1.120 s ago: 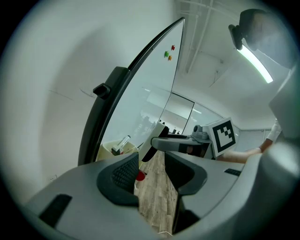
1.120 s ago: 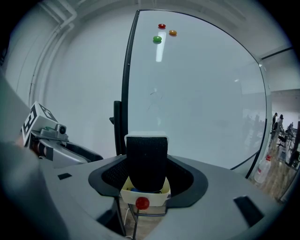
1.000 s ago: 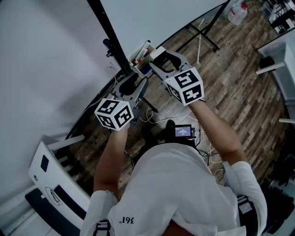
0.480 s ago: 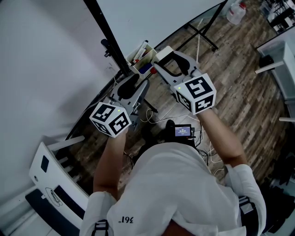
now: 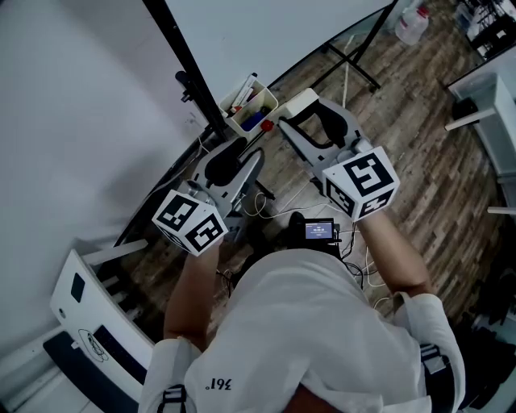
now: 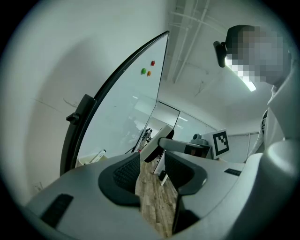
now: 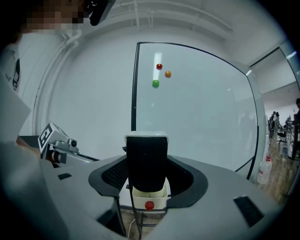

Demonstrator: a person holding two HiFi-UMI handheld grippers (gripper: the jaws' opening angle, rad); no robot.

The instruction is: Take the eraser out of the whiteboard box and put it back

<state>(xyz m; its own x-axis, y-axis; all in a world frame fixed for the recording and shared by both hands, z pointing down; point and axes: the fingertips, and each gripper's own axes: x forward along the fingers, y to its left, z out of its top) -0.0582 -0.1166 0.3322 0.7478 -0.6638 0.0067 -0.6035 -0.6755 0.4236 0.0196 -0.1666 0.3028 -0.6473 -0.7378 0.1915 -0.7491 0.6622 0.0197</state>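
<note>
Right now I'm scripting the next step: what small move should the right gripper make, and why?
Probably carry the eraser toward the whiteboard box and lower it in. The right gripper is shut on the eraser and holds it clear of the box, so the taking-out looks done. The left gripper is open and empty.

The whiteboard (image 7: 197,108) ahead of me carries a red magnet (image 7: 159,66), an orange magnet (image 7: 168,74) just beside it and a green magnet (image 7: 155,83) below. Under me lies wood floor (image 5: 419,137), with a lit screen (image 5: 320,230) near white cables (image 5: 260,202), and a jug (image 5: 414,22) well apart.
</note>
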